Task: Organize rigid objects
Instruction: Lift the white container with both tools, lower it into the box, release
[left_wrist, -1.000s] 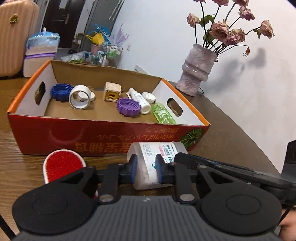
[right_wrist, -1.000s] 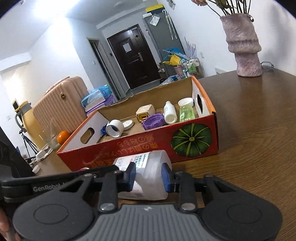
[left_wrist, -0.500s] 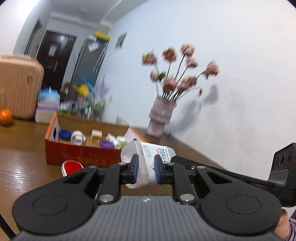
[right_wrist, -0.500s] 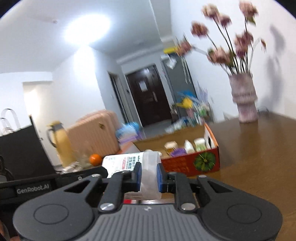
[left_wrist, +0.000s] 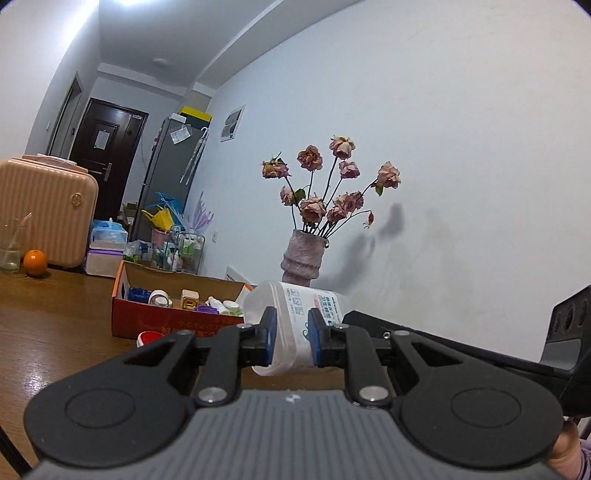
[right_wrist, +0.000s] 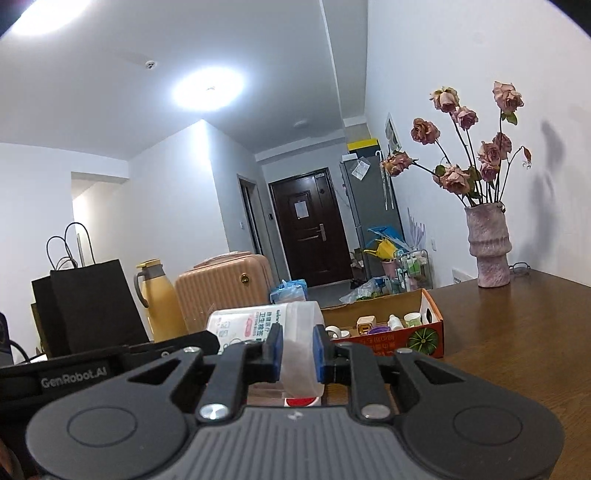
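Translucent white plastic bottle with printed label (left_wrist: 295, 325), held clear of the brown wooden surface (left_wrist: 55, 332), long axis lying roughly horizontal, running between the two tools. Left tool (left_wrist: 289, 334) and right tool (right_wrist: 297, 350) each clamp it between blue pads. Its ends are hidden behind the tools; label text is illegible. Compared with one second ago, the bottle is raised and the red cardboard box (left_wrist: 155, 321) of small items lies farther off.

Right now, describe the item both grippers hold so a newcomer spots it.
Find the red cardboard box on the wooden table. Nearer, held off the table: a translucent plastic bottle with a white printed label, far bigger than the box's contents.
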